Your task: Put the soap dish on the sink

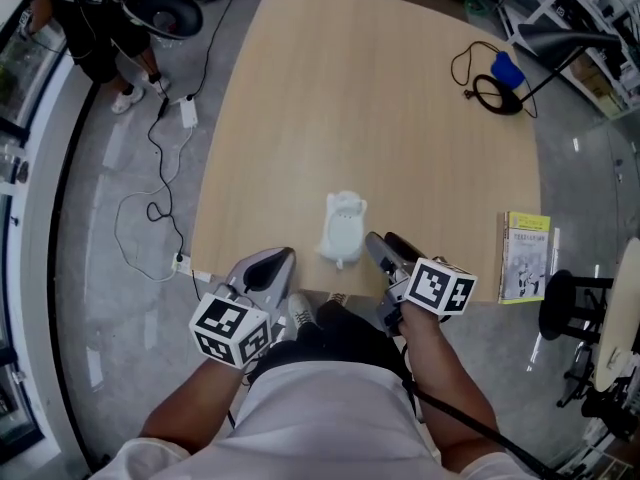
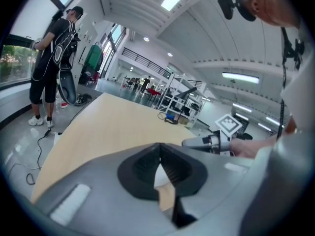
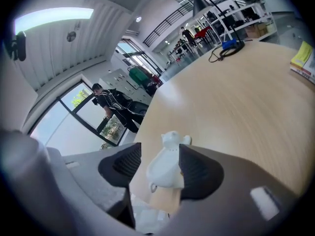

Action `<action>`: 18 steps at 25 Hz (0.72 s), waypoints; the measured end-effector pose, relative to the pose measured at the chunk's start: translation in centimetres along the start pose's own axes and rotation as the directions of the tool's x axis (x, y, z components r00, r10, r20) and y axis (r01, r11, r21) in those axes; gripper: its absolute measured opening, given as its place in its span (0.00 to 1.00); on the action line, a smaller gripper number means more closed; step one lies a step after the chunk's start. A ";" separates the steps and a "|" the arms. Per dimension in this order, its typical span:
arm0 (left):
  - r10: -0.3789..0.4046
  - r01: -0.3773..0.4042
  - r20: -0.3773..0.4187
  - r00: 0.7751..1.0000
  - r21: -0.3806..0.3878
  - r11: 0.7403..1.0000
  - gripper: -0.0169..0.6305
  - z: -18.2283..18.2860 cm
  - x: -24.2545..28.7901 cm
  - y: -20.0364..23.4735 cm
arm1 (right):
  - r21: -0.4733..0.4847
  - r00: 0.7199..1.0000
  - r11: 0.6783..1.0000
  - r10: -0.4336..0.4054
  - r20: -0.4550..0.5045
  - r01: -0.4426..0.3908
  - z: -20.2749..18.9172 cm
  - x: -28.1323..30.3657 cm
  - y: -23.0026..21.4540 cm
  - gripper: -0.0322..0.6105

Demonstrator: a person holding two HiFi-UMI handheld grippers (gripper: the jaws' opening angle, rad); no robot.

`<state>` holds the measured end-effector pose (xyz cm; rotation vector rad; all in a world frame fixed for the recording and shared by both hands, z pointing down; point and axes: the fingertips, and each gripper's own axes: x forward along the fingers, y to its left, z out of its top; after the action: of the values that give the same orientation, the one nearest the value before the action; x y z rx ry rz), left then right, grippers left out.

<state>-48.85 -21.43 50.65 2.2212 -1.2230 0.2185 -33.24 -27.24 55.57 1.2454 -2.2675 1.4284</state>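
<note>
The white soap dish, shaped like a small animal, lies on the light wooden table close to its front edge. My right gripper hovers just right of the dish with its jaws open. In the right gripper view the soap dish shows in the gap of the right gripper, untouched by either pad. My left gripper is at the table's front edge, left of the dish, and its pads meet with nothing between them. No sink is in view.
A yellow-green book lies at the table's right edge. A black desk lamp with its cable and a blue object stand at the far right. A stool is beside the table. A person stands far left, with cables on the floor.
</note>
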 end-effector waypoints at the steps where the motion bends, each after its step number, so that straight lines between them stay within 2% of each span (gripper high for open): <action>1: -0.003 0.003 0.009 1.000 0.011 1.000 0.04 0.2 -0.3 -0.3 | -0.021 1.000 1.000 0.007 0.013 -0.007 0.0 -0.6 0.6 0.41; 3: -0.006 0.005 0.028 1.000 0.032 0.999 0.04 0.7 -1.0 -0.8 | -0.055 0.999 0.998 0.018 0.042 -0.015 0.0 -1.9 1.6 0.34; 8: -0.018 0.011 0.085 0.996 0.078 0.997 0.04 2.2 -3.1 -2.1 | -0.115 0.992 0.993 0.054 0.115 -0.041 -0.2 -5.4 3.9 0.05; 13: -0.009 -0.003 0.118 0.993 0.103 0.995 0.04 2.1 -5.0 -3.6 | -0.164 0.976 0.980 0.139 0.167 -0.112 -0.4 -8.9 6.3 0.05; 18: 0.009 -0.026 0.141 0.990 0.117 0.993 0.04 1.5 -6.9 -5.4 | -0.222 0.964 0.964 0.191 0.186 -0.148 -0.7 -12.6 7.2 0.05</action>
<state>-48.56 -15.15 44.45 2.3629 -1.3360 0.1469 -30.76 -18.40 44.31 1.2079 -2.6405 1.1191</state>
